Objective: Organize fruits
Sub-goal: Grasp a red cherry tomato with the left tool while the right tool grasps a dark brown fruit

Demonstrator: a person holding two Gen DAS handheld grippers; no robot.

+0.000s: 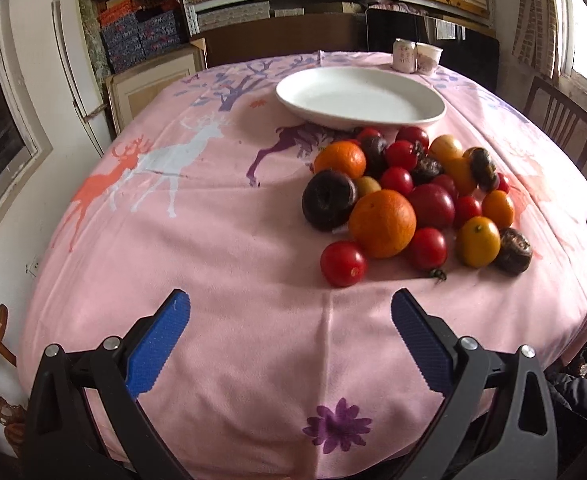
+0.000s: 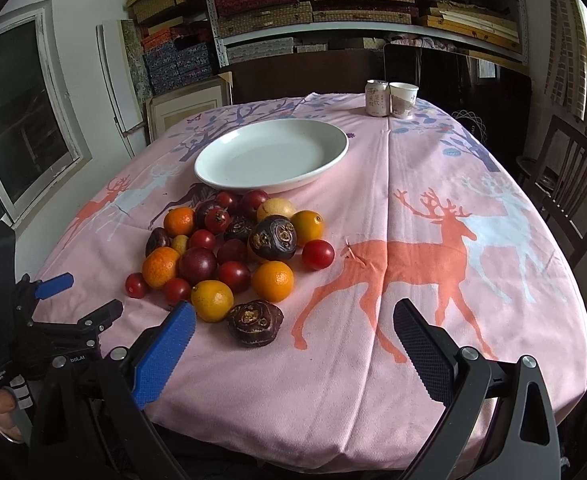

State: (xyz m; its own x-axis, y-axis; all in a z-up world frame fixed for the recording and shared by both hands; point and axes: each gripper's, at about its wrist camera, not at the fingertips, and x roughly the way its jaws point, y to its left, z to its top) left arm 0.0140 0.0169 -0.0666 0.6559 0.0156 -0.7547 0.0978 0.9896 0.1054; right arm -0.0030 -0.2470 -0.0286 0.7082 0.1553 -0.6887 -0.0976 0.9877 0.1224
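A pile of fruit [image 1: 413,196] [image 2: 233,252] lies on the pink deer-print tablecloth: oranges, red tomatoes, yellow citrus and dark wrinkled fruits. Behind it sits an empty white oval plate [image 1: 359,98] [image 2: 271,156]. My left gripper [image 1: 289,300] is open, low over bare cloth in front of the pile, nearest a red tomato [image 1: 343,264]. My right gripper [image 2: 293,308] is open too, just right of the pile's front, with a dark fruit [image 2: 255,322] near its left finger. In the right wrist view the left gripper [image 2: 81,294] shows at the far left, held by a hand.
A can [image 2: 376,98] and a paper cup [image 2: 403,100] stand at the table's far edge. A wooden chair [image 2: 569,184] is on the right. Shelves of boxes fill the back wall. Pink cloth [image 2: 433,208] spreads to the right of the pile.
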